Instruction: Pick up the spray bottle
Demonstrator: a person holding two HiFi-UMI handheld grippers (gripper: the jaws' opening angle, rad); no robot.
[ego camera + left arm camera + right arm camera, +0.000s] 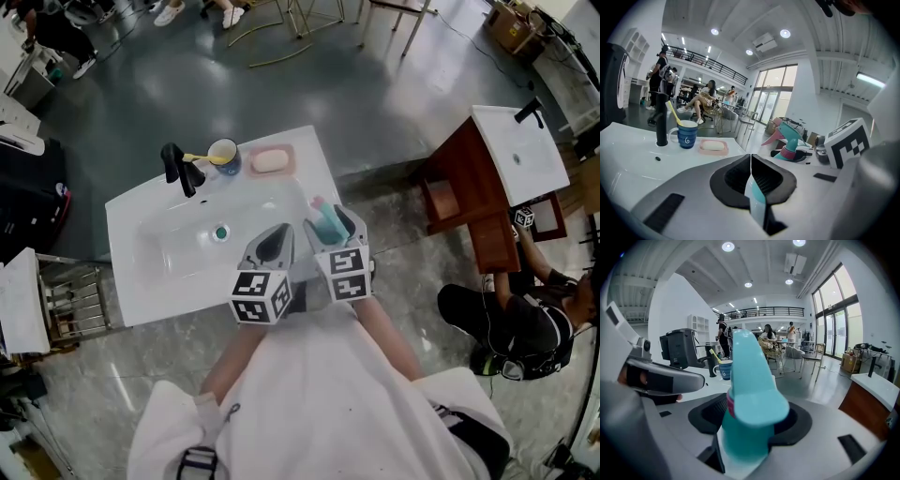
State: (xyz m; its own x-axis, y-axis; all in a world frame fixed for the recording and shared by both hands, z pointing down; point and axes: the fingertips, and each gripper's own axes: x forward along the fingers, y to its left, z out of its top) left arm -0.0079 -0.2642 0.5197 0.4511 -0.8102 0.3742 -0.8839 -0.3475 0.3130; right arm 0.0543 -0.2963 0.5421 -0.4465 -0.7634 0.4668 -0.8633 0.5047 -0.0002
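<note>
While the right gripper (331, 232) is squeezing the teal spray bottle (750, 394) tight between its jaws, the bottle is standing straight up by the right side of the white sink (178, 267). The left gripper (751, 176) is waiting just beside it, jaws pressed together on nothing. A blue cup (225, 156) is sitting near the black tap (178, 169).

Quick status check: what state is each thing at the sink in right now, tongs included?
Right tongs: shut on spray bottle.
Spray bottle: upright.
Left tongs: shut, empty.
Mug: upright, toothbrush inside.
Soap dish: holds a soap bar.
Faucet: no water seen running.
</note>
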